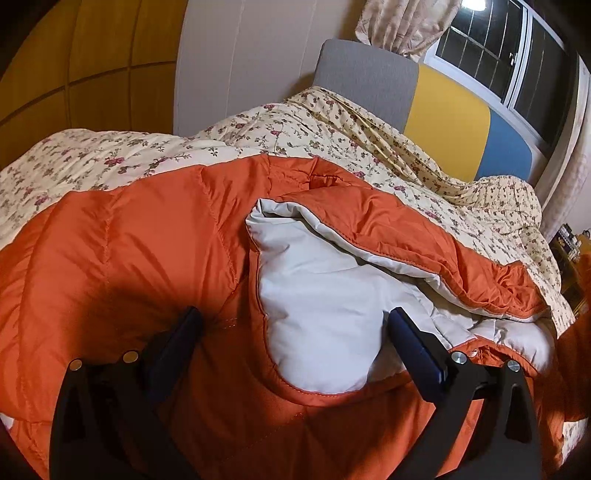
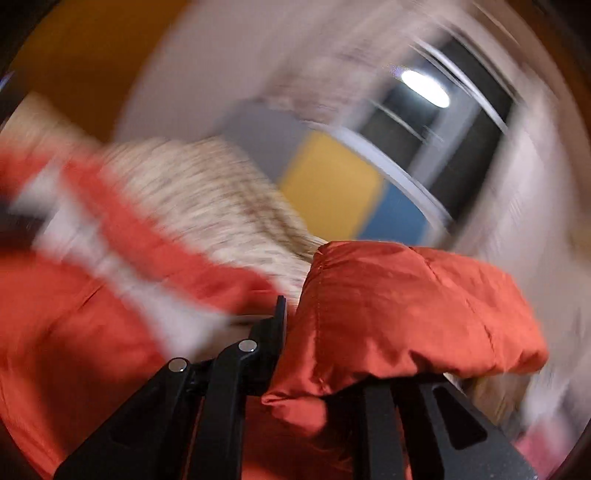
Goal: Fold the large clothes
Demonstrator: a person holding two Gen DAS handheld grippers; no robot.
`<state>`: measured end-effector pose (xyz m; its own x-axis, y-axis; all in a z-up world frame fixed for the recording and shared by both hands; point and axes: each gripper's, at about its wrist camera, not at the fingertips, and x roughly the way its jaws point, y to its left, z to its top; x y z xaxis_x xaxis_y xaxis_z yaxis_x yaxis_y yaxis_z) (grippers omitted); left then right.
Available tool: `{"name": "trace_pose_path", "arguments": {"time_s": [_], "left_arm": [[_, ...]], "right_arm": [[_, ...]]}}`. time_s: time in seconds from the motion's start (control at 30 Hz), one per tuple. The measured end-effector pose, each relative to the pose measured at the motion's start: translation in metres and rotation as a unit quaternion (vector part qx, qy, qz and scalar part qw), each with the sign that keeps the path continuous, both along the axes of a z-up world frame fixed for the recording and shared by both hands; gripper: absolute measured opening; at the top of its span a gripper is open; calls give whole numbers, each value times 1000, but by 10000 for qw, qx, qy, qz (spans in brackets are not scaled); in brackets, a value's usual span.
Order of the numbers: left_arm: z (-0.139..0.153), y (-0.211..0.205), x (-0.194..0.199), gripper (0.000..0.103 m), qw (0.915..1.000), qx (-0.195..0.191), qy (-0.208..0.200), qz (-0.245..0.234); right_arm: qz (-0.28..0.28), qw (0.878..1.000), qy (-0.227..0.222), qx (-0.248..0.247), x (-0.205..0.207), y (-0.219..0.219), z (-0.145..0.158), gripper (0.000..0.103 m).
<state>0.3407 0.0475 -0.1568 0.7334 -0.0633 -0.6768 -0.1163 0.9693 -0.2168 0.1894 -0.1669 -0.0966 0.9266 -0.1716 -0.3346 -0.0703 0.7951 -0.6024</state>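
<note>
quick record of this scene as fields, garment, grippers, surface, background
garment: orange puffer jacket with pale grey lining showing, spread over the bed
left gripper: open, fingers apart over the lining and orange shell
right gripper: shut on a fold of the jacket, which drapes over its right finger
surface: floral quilt
background: grey, yellow and blue headboard; dark window; curtain
image quality: right wrist view heavily motion-blurred

1 orange jacket [image 1: 147,240], 1 floral quilt [image 1: 332,122], 1 window [image 1: 517,55], 2 hand-held grippers.
</note>
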Motion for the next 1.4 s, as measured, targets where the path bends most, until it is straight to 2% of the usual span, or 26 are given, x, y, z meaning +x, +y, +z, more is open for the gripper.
{"name": "trace_pose_path", "arguments": {"time_s": [0.07,0.13,0.17,0.33,0.43,0.57,0.67,0.7,0.77,0.8,0.83,0.87,0.93,1.0,1.07,1.13,1.17,1.2,1.27,1.33,1.37,1.4], "left_arm": [[0,2,0,100,10000,-70,-22,5],[0,4,-1,100,9999,-147,-46,9],[0,5,-1,100,9998,-174,-53,8],[0,8,-2,100,9993,-370,-105,4],[3,12,-5,100,9985,-524,-173,12],[8,27,-18,100,9951,-926,-290,185],[19,36,-33,100,9916,-1218,-427,132],[24,40,-41,100,9897,-1306,-561,156],[34,46,-53,100,9876,-1354,-758,232],[39,50,-58,100,9866,-1365,-836,306],[43,53,-60,100,9854,-1429,-871,325],[45,54,-60,100,9843,-1523,-851,288],[49,48,-56,100,9834,-1627,-799,118],[54,30,-49,100,9847,-1546,-760,-275],[53,10,-41,100,9873,-1324,-629,-614],[41,-16,-27,100,9930,-800,-161,-849],[33,-25,-20,99,9941,-628,102,-883],[23,-32,-14,94,9937,-539,366,-911],[17,-31,-15,89,9942,-525,321,-885],[16,-29,-18,68,9940,-611,211,-887],[15,-27,-18,54,9931,-704,187,-918],[15,-26,-20,44,9927,-756,174,-926]], "right_arm": [[494,9960,301,-684,-2,26,-30,10],[818,9889,547,-1114,-5,42,-56,13],[882,9856,526,-1341,-8,46,-69,13],[902,9862,590,-1256,-2,39,-80,18],[986,9805,472,-1635,-9,46,-88,17],[982,9795,365,-1722,-8,42,-93,17],[990,9787,290,-1775,-7,39,-97,16],[1011,9789,326,-1747,-5,36,-96,17],[1045,9791,393,-1699,-9,30,-91,29],[1040,9808,427,-1595,-8,26,-85,43],[1092,9848,486,-1261,-9,17,-73,57],[1153,9873,540,-949,-11,9,-62,60],[1331,9883,748,15,-16,-13,-33,60],[1316,9860,811,630,-20,-27,-15,60],[1433,9738,951,1487,-26,-46,6,60],[1584,9520,1026,2410,-33,-69,23,60],[1559,9469,1002,2628,-37,-75,30,60],[1447,9428,922,2858,-36,-87,37,60],[1126,9396,727,3148,-37,-99,56,60],[524,9293,556,3614,-31,-119,66,58],[191,9225,520,3819,-24,-131,68,55],[-242,9141,523,4014,-15,-145,65,41]]}}
